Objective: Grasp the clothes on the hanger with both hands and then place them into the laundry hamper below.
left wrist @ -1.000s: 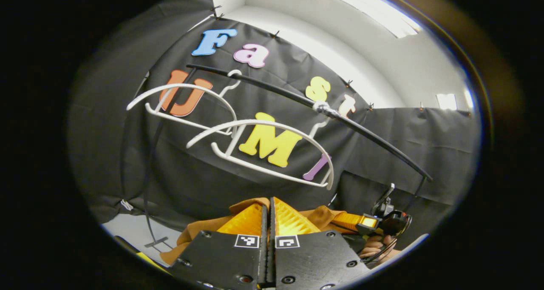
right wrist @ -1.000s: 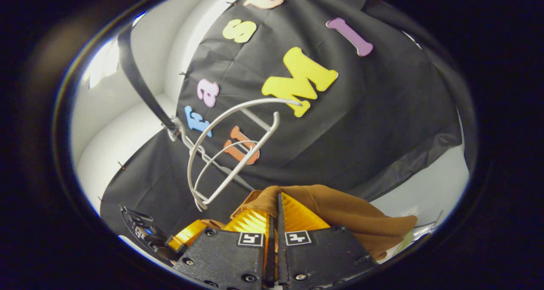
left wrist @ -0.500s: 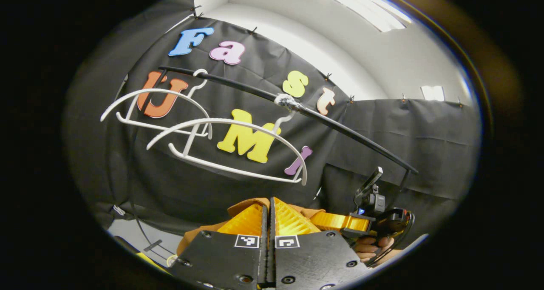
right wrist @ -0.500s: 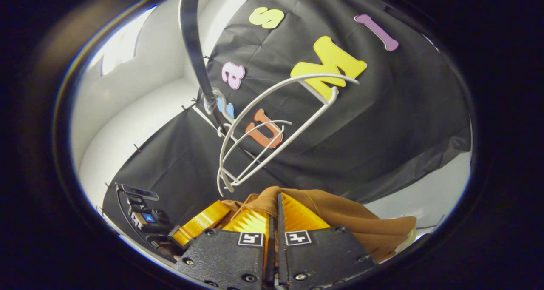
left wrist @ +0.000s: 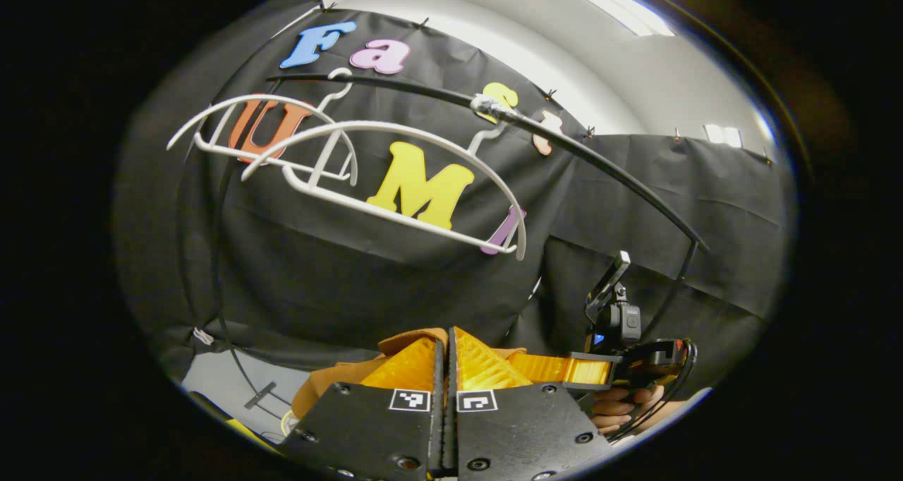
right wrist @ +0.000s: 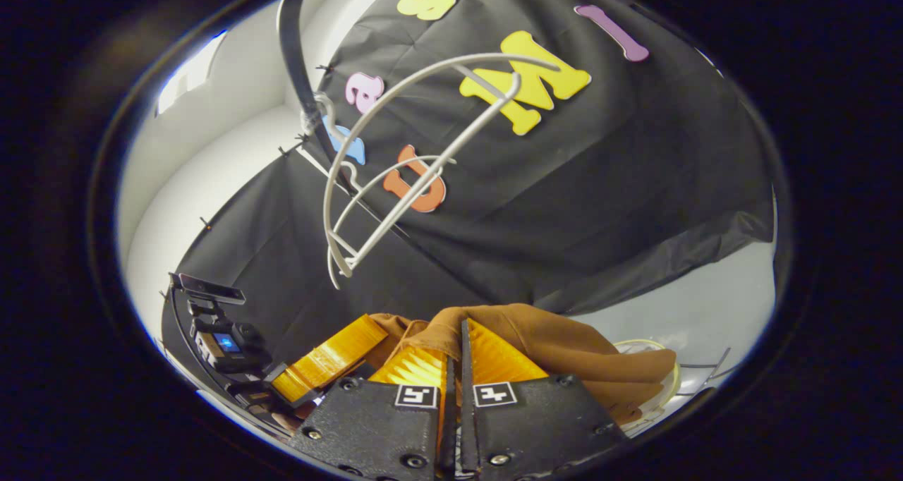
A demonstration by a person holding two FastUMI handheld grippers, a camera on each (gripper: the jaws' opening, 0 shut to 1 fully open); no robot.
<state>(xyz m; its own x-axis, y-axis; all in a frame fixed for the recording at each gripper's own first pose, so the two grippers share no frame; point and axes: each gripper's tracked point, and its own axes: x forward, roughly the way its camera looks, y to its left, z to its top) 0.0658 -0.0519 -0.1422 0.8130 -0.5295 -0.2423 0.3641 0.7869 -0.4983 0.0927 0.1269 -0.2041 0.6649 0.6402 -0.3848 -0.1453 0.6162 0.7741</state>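
Hanging between both claws, brown garment (right wrist: pixel 564 347) stretched sideways.

Right tongs (right wrist: pixel 455 357) clamped on brown garment (right wrist: pixel 564 347), below white hangers (right wrist: pixel 395 163).

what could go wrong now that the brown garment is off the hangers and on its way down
1. Both tongs, left and right, pinch only a small fold of the brown garment; it may slip free early.
2. The hamper rim sits at the far edge of the right gripper view, so the drop might miss.
3. Loose cloth hanging to one side could drape over the rim.
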